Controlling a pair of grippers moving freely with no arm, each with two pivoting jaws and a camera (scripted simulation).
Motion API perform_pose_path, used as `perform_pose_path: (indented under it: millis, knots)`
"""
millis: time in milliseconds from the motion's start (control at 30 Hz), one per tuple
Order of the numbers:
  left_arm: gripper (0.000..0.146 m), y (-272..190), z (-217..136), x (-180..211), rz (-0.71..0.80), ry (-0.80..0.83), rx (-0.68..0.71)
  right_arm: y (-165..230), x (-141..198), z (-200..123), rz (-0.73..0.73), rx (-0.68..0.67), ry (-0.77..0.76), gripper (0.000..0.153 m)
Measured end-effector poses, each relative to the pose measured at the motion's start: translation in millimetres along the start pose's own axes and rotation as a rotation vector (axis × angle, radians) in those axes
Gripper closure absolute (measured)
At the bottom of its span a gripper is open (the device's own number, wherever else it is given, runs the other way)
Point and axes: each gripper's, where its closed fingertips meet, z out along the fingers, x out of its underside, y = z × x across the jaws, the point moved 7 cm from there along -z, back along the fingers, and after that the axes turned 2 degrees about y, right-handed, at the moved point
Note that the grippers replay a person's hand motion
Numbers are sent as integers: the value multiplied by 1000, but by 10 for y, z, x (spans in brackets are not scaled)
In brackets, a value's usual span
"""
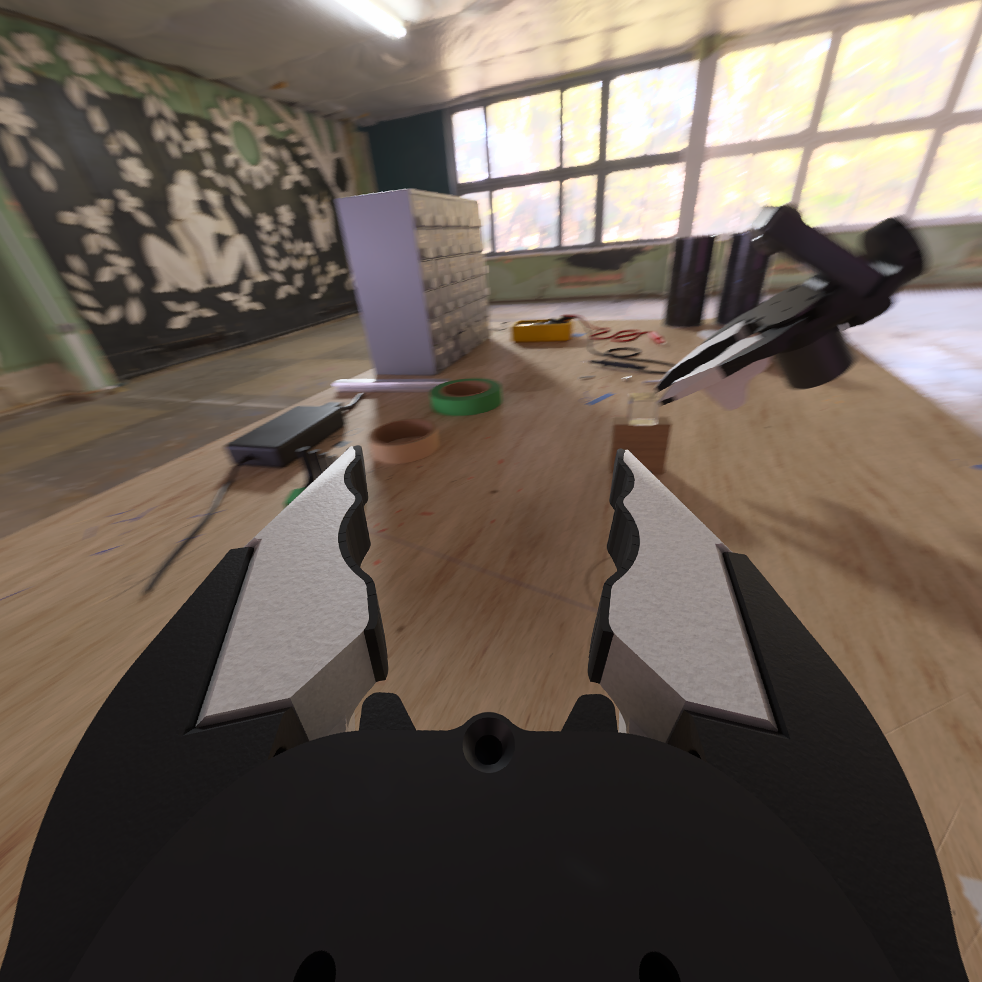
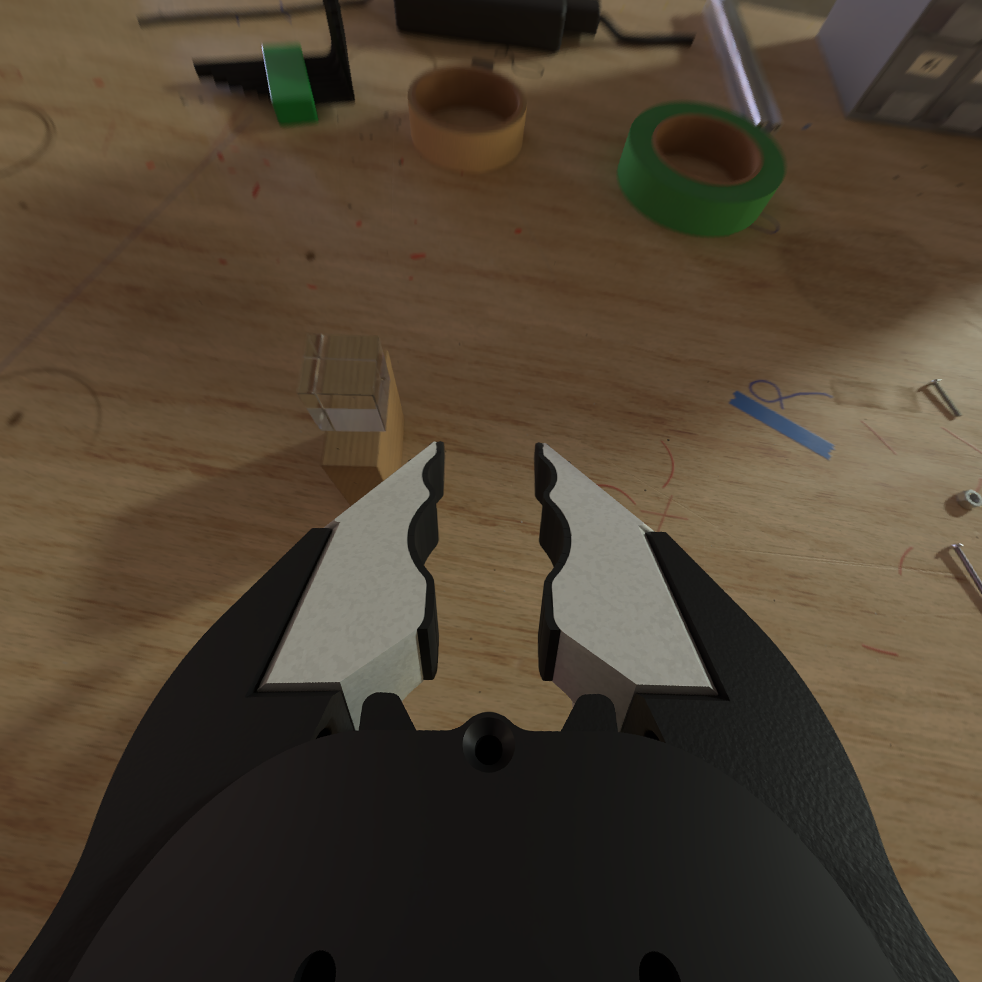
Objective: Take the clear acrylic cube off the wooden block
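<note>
Left wrist view: low over the bench (image 1: 478,558), facing along it toward the windows, far from the wooden block (image 1: 640,445).
Right wrist view: above, tilted steeply down, close to the block (image 2: 366,451).
Shared: block, 2 tape rolls.

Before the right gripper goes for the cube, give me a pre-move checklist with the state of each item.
1. Clear acrylic cube sits on the wooden block: ok.
2. Right gripper open and empty: ok.
3. Cube between its fingers: not ok; it lies to their left.
4. Left gripper open, well back from the block: ok.
5. Green tape roll and tan tape roll away from the cube: ok.
6. Opening wide enough for the cube: cannot tell.
</note>
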Motion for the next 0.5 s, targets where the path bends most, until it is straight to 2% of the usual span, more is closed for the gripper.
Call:
perform_pose_path:
  millis: [100,200,233,300,400,500]
  knots:
    - [53,92,-382,-36,75,37,-203,110,-67,-186,38,-13,-163,101]
    - [55,333,-862,45,130,101,-508,243,-169,-326,69,-86,-376,82]
    - [56,426,-1022,103,130,135,-600,279,-190,-327,76,-79,-390,78]
    - [58,596,-1281,241,119,225,-729,348,-200,-252,59,-55,-316,72]
    - [60,795,-1495,462,54,371,-799,432,-193,-55,-4,3,-134,77]
    - [68,881,-1510,665,-42,472,-735,507,-195,126,-67,28,-27,105]
